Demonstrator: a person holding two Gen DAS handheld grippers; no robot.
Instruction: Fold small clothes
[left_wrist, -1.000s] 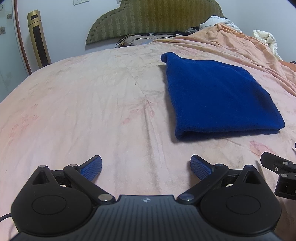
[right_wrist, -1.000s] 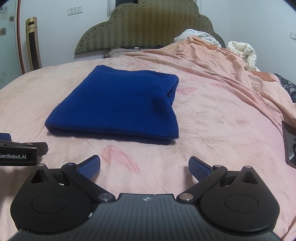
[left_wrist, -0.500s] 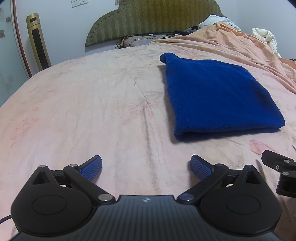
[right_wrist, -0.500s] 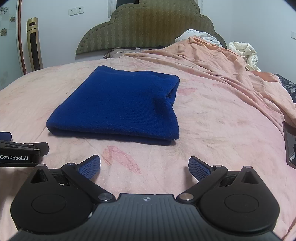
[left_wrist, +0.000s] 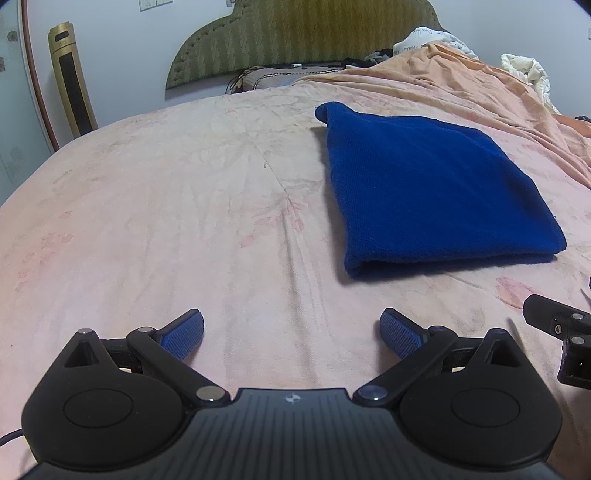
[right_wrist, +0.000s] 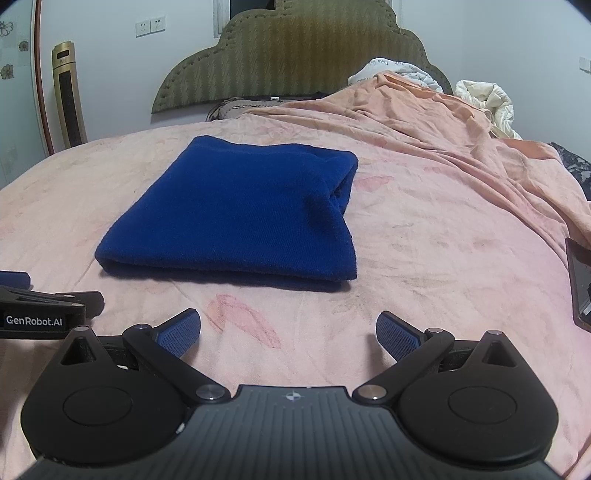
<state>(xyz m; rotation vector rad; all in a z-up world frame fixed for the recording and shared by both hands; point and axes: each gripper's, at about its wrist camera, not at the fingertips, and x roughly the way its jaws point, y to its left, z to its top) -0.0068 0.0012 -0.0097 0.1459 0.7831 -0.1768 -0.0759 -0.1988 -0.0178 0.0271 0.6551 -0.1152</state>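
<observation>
Blue cloth (right_wrist: 236, 210) lay folded into a thick, layered rectangle on the pink bedsheet (right_wrist: 424, 236), sitting centre-left in the right wrist view and in the upper right of the left wrist view (left_wrist: 436, 188). Its doubled edge faced the cameras, and a small pocket of loose fabric showed at its upper right corner in the right wrist view. The left gripper (left_wrist: 291, 334) hovered at the bottom of its frame with both blue pads spread wide apart and nothing between them; the right gripper (right_wrist: 288, 332) was likewise wide open and empty, low in its own frame, apart from the cloth. Each tool's side edged into the other's view. A dark flat object (right_wrist: 580, 284), cut off at the right edge, lay on the sheet. Judging by the neat stack, the folding looked essentially complete and the grippers seemed to be at rest. Any further move would probably call for tidying that loose corner, or fetching another garment if one existed.
</observation>
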